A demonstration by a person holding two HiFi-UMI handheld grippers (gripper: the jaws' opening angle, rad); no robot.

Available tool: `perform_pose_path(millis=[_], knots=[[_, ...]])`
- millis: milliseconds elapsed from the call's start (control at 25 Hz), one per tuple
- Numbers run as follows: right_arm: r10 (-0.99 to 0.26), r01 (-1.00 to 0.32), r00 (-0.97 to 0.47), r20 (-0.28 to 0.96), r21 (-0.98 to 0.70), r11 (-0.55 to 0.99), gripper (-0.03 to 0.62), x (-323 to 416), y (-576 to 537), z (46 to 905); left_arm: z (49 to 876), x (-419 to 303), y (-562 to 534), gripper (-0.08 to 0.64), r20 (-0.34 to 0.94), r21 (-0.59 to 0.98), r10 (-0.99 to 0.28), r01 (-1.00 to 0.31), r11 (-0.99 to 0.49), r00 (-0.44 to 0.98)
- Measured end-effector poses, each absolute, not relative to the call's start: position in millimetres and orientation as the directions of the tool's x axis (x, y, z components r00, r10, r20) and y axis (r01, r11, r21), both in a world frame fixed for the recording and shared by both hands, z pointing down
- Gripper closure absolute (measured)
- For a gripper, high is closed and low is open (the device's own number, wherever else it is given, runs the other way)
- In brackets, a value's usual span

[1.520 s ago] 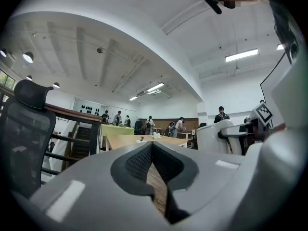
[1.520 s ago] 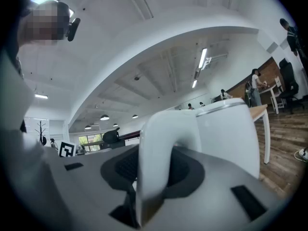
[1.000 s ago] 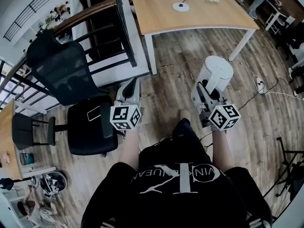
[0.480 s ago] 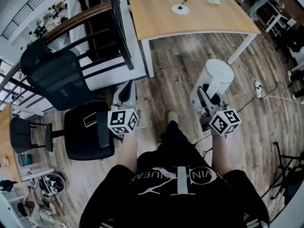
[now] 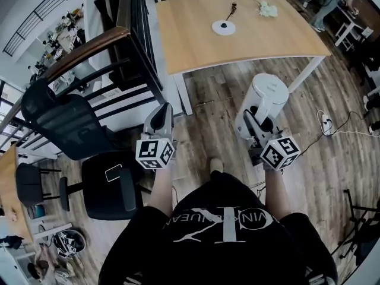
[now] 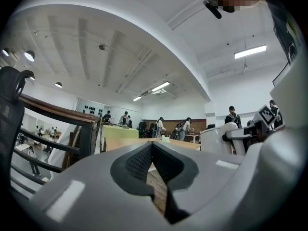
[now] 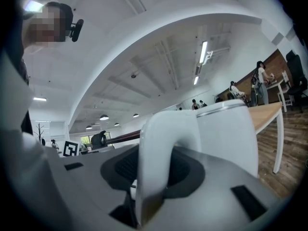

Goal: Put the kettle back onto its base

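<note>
The white kettle [image 5: 268, 101] hangs over the wooden floor, short of the table's front edge, with my right gripper [image 5: 257, 119] shut on its handle [image 7: 158, 154]. In the right gripper view the kettle body [image 7: 226, 133] stands upright just beyond the jaws. The kettle's base [image 5: 225, 27], a white disc with a dark centre, lies far back on the light wooden table [image 5: 196, 34]. My left gripper [image 5: 161, 113] is level beside the right one, shut with nothing in it; its pads [image 6: 144, 160] meet at the tips. The kettle [image 6: 217, 138] shows at the right of the left gripper view.
A black office chair [image 5: 62, 123] and a black stool [image 5: 110, 186] stand at the left. A dark railing with a wooden handrail [image 5: 98, 43] runs beside the table. A pale crumpled object [image 5: 266, 8] lies on the table. A power strip with a cable [image 5: 325, 113] lies at the right.
Both grippers and the kettle have moved forward toward the table as the person walks. The table has come nearer, and the chair has slid back to the left.
</note>
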State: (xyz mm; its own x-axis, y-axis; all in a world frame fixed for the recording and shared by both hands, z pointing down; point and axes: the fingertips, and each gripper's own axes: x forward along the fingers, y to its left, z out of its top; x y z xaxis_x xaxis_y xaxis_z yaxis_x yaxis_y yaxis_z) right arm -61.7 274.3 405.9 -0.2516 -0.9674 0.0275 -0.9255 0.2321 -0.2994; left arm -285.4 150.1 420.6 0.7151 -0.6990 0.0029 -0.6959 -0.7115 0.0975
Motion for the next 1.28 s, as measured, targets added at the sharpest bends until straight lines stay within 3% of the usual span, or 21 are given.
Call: perform_pose_path(millis=[720,1280], knots=[[-0.954,-0.916,-0.301,0.007,-0.282,0.286,0.463,24,166,396,416,-194,49,0.549,0.013,0.08,-0.702,-0.701,-0.709,0.712],[-0.945,-0.897,-0.327,0.005,-0.315,0.308,0.463,47,133,402,431,-155,13,0.548,0.058,0.122,-0.678,-0.68,-0.723,0.732]])
